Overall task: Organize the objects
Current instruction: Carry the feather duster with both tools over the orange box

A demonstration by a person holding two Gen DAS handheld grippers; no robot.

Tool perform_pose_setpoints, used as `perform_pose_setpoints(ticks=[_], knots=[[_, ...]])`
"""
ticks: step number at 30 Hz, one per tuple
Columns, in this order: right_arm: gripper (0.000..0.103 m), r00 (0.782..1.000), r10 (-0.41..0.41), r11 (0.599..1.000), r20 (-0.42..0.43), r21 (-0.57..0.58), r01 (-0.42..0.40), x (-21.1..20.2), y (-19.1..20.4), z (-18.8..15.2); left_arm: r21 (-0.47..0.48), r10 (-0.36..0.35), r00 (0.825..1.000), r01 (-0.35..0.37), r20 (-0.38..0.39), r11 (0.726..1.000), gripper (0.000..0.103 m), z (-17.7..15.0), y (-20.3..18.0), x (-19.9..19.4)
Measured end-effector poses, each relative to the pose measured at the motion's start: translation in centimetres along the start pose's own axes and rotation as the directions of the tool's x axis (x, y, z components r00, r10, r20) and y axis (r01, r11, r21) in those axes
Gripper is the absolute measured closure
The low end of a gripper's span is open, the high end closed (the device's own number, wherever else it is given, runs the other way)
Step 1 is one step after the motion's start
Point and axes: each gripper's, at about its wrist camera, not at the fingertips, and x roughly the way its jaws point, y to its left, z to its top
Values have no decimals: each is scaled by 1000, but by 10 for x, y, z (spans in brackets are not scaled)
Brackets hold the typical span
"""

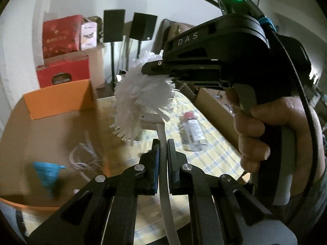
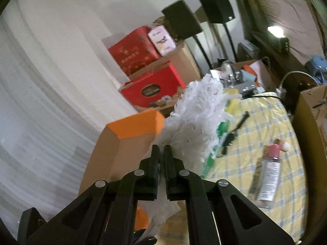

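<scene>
Both grippers, left [image 1: 162, 145] clamping the handle [image 1: 163, 163], right [image 2: 161, 151] pinching the duster [image 2: 196, 118], carry it (judging); next, lower into the near-left orange box [image 1: 59, 100]

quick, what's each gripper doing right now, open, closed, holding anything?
Left gripper: jaws shut on the duster handle.
Right gripper: jaws shut on the white duster head.
</scene>
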Motion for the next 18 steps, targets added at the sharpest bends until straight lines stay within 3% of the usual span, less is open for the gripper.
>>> perform_pose_setpoints(ticks=[10,13,18], knots=[[100,995,64,996,-71,-64,-69,53,61,9,-38,59,998,-59,-18,997,97,0,58,-20],[101,993,76,993,-92,-80,-83,69,75,10,-52,41,999,-43,-32,998,97,5,83,-22],[101,988,88,989,-127,-107,-102,92,92,8,-4,89,995,-89,-46,996,96,11,108,-34]])
